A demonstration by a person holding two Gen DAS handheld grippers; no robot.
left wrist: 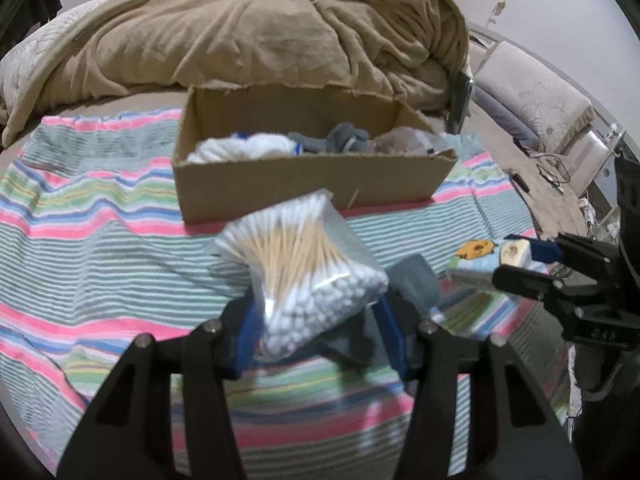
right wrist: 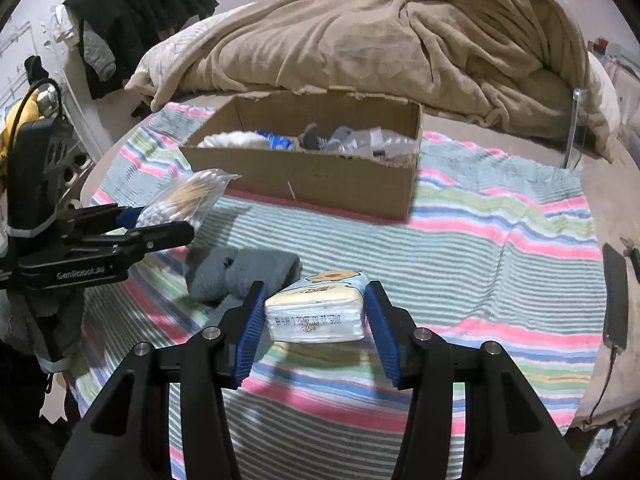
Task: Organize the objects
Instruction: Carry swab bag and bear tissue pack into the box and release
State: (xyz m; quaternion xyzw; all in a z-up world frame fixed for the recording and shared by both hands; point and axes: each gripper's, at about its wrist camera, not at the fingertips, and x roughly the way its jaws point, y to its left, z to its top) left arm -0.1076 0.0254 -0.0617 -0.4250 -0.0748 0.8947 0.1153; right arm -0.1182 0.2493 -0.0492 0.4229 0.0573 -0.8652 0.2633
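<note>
Our left gripper (left wrist: 316, 316) and right gripper (right wrist: 316, 324) have black angular linkages with round silver screws and ribbed blue finger pads (right wrist: 251, 330). White lettering marks the left gripper's black body.

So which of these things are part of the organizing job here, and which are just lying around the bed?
Part of the job:
clear bag of wooden cotton swabs in the left gripper
tissue pack with cartoon print between the right gripper jaws
grey rolled cloth
brown cardboard box

Lying about:
beige blanket
black jackets
dark phone
</note>
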